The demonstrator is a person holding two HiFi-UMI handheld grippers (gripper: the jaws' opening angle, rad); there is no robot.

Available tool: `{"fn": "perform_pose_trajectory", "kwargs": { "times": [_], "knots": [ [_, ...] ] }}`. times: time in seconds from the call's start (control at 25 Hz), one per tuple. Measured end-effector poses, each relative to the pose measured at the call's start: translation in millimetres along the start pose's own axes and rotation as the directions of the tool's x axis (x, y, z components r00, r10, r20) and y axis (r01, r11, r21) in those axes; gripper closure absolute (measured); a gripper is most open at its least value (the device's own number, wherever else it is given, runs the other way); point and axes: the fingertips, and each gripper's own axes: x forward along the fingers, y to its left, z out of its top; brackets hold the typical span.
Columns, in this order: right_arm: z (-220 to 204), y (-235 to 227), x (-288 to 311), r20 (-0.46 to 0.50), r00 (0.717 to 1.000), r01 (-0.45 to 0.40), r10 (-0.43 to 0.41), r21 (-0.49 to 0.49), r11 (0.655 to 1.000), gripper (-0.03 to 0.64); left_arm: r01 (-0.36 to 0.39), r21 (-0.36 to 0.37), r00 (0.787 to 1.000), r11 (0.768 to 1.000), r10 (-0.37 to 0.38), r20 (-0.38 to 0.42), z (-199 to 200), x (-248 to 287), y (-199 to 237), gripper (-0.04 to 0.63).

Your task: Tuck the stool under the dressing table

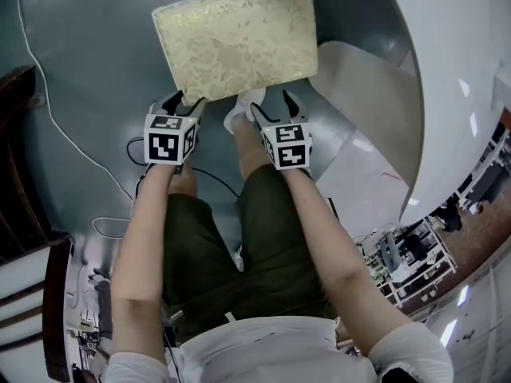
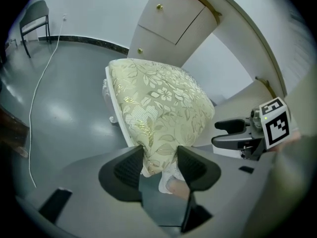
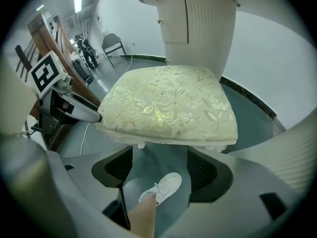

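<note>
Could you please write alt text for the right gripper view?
A stool with a cream floral cushion fills the centre, beyond the right gripper's open fingers; only floor and a white shoe show between them. The white dressing table stands behind.

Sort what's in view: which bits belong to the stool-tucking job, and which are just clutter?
Job:
- cream floral-brocade cushioned stool
- white curved dressing table
- left claw, closed on the stool's near corner
- right claw, open, just short of the stool's edge

Lying about:
- thin white cable
- black metal chair
- person's white sneaker
</note>
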Motion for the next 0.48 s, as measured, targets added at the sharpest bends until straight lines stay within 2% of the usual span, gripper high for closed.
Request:
{"fn": "perform_pose_trajectory", "kwargs": {
  "times": [0.24, 0.48],
  "knots": [
    [-1, 18, 22, -0.026, 0.998, -0.051, 0.05, -0.033, 0.998, 0.275, 0.023, 0.013, 1.0, 1.0, -0.024, 0.018, -3, 11, -1, 0.377],
    [6, 37, 33, -0.021, 0.999, -0.039, 0.038, -0.071, 0.997, 0.285, 0.076, 0.052, 0.997, 0.996, -0.077, 0.022, -8, 18, -6, 0.393]
  ]
}}
